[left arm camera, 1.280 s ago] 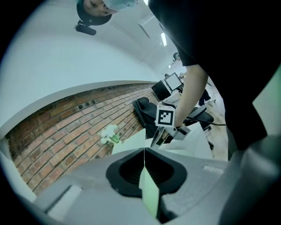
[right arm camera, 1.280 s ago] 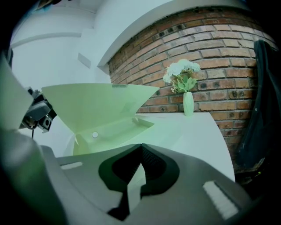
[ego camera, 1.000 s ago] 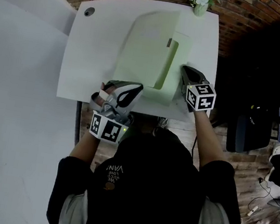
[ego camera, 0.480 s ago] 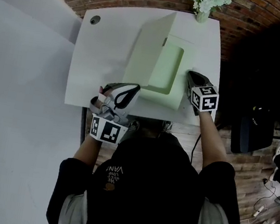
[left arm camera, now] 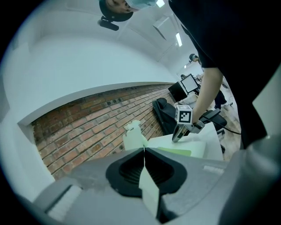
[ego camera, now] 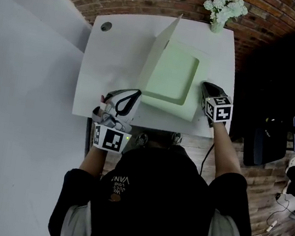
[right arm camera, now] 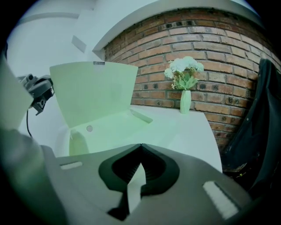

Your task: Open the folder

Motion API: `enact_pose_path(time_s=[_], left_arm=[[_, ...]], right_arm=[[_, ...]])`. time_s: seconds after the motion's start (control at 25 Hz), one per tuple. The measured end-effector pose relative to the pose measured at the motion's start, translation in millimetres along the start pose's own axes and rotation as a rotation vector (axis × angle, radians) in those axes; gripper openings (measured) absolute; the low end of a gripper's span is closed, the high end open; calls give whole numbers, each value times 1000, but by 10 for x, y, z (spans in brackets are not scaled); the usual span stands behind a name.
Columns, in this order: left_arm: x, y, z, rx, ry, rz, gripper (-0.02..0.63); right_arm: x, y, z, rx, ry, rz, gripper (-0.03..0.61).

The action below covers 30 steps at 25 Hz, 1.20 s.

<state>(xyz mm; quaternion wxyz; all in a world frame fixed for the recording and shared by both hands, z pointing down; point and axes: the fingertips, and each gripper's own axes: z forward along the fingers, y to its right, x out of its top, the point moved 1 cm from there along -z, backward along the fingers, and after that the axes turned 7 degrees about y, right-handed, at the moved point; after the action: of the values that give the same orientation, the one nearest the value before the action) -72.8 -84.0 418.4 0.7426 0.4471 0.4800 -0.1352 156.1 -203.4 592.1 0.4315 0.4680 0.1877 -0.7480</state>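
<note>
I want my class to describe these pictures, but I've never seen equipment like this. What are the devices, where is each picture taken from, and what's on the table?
There is no robot here: a person holds a clamp-like tool in each hand. The head view comes from a camera on the person's head, looking steeply down. The two gripper views come from cameras riding on the tools, each looking along its own jaws. On the white table are a pale green folder and, at the far edge, a vase of flowers. The left hand-held gripper is closed on the folder's cover, which stands nearly upright. The right hand-held gripper seems closed on the folder's right edge, steadying it.
</note>
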Motion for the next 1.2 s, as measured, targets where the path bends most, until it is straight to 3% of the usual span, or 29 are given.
enact_pose_path(time_s=[0.4, 0.8, 1.2], left_arm=[[-181, -353, -174, 102, 24, -83, 6], [-551, -668, -427, 224, -34, -178, 11], [-896, -897, -630, 291, -98, -236, 11]], right_arm=[[4, -17, 33, -26, -31, -25, -2], [7, -16, 42, -42, -39, -33, -2], [2, -22, 30, -62, -47, -28, -2]])
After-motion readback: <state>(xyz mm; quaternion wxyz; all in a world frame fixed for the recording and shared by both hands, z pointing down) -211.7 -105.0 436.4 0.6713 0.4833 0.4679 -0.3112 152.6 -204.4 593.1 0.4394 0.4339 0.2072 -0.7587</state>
